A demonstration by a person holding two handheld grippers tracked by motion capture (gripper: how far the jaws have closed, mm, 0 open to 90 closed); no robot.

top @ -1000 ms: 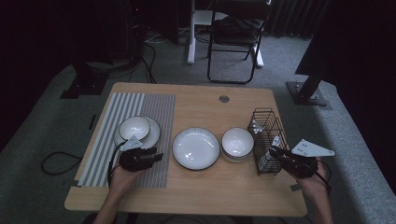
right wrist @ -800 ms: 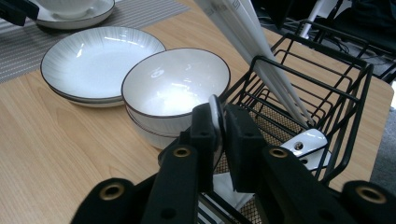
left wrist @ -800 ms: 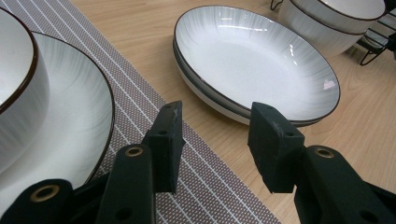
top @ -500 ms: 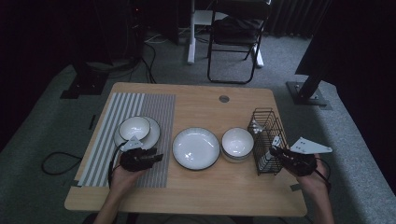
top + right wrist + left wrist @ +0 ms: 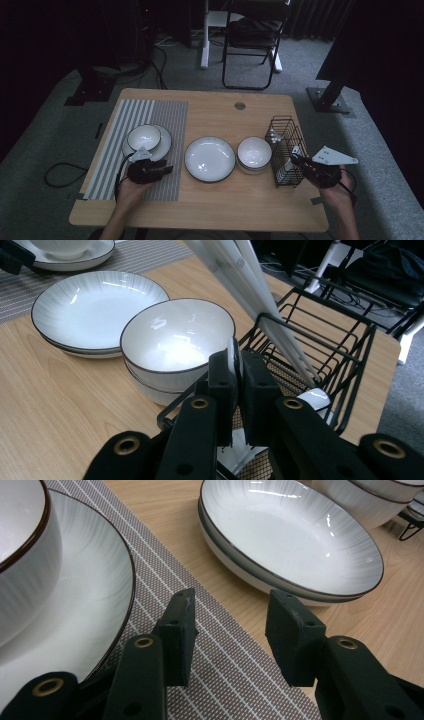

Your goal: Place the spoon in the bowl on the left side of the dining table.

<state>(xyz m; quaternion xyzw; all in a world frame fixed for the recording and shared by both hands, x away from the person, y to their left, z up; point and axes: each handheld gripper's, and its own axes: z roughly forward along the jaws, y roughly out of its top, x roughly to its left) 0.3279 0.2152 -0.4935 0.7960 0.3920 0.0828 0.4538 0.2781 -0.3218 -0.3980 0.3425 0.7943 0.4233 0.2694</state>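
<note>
- Right gripper (image 5: 233,390), lower centre: fingers clamped on a white spoon handle (image 5: 233,357) (handle upright, bowl end down inside the wire rack (image 5: 320,325)).
- Left gripper (image 5: 230,630): fingers apart, empty.

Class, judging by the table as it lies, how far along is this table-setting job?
Done: a plate with bowl sits on the striped mat. In hand: the right gripper pinches a white utensil in the wire basket; the left gripper is open. Left: stacked plates and bowls remain mid-table.

You're in dim office-like lab: wooden desk (image 5: 210,200) with cable grommet (image 5: 240,106), grey carpet (image 5: 45,145), folding chair (image 5: 250,40) at 12 o'clock, floor cables (image 5: 160,75) at 11.
</note>
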